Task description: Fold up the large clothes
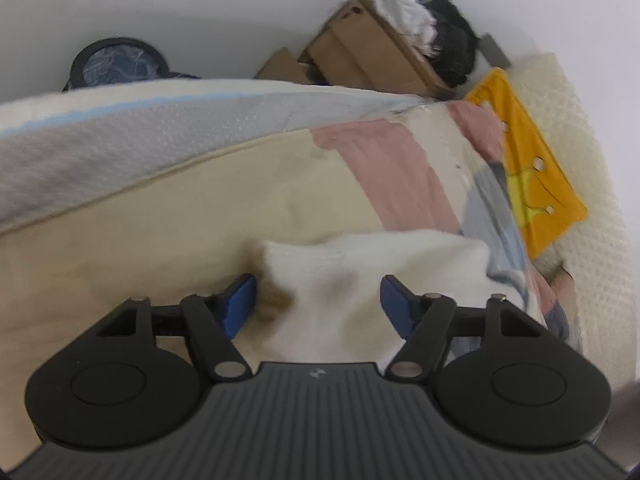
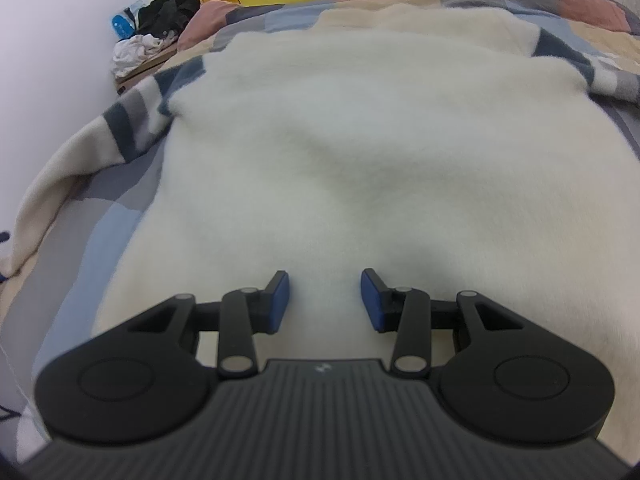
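Lying flat, white fleece garment [image 2: 360, 152], lengthwise away

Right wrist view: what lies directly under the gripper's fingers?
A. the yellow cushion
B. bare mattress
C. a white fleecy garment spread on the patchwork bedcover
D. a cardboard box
C: the white fleecy garment fills the view under the right gripper, spread over the patchwork bedcover.

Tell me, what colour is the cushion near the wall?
Orange-yellow, with a line drawing; the cushion shows best in the left wrist view.
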